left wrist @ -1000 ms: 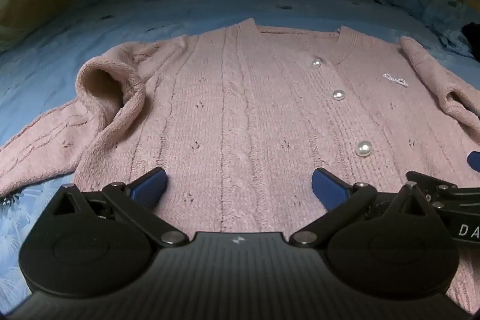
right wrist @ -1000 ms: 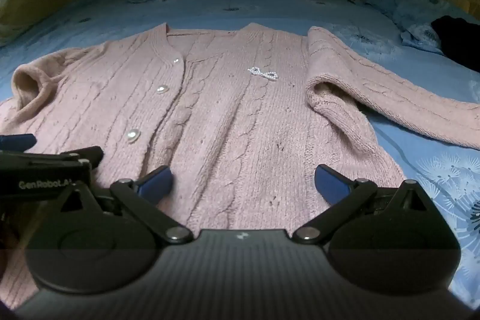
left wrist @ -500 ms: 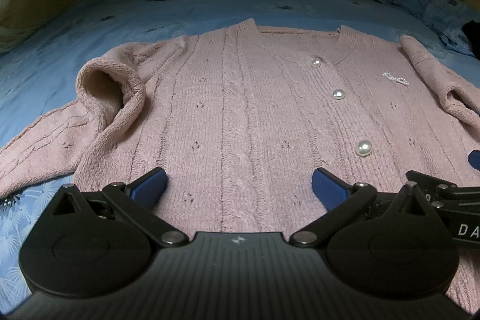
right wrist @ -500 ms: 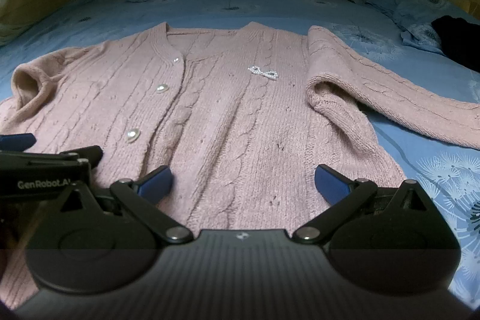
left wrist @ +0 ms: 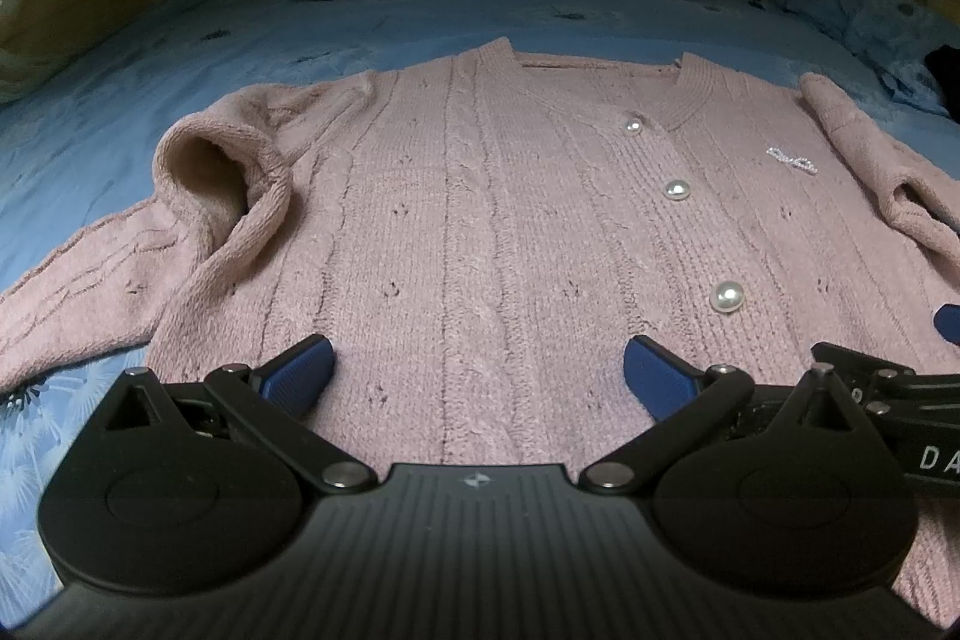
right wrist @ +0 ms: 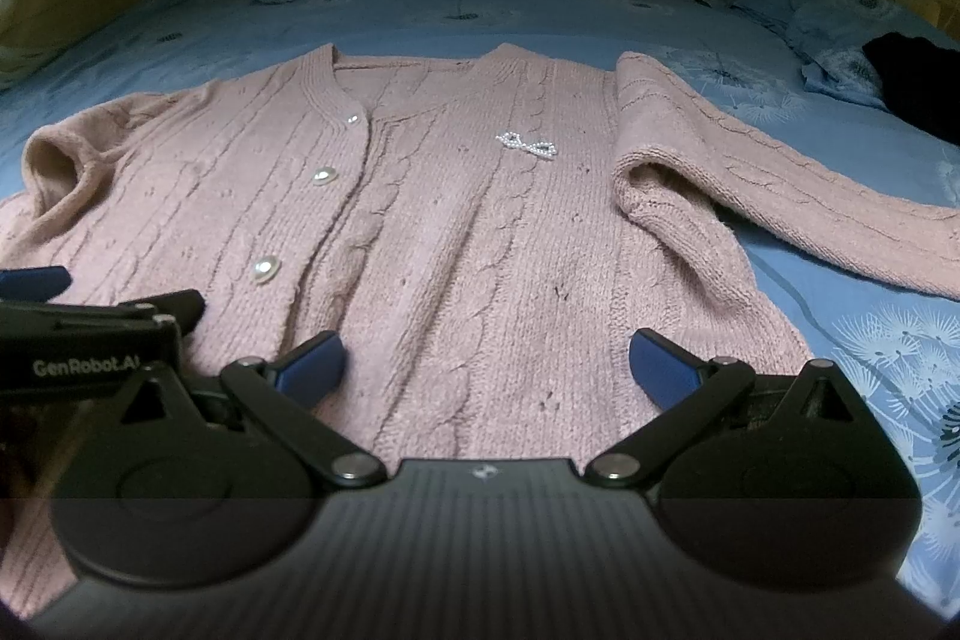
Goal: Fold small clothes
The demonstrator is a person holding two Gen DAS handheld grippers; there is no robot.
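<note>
Left wrist view showed one pink knit cardigan spread flat, front up, on the blue bed, both sleeves out. Left claw and right claw gaped, empty, over its hem. Soft, floppy, probably light; best pinched at hem or cuffs. Three pearl buttons showed.

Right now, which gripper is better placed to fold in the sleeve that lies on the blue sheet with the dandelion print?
Probably the right gripper: the sleeve stretches out on its side, and it is open over the cardigan hem.
</note>
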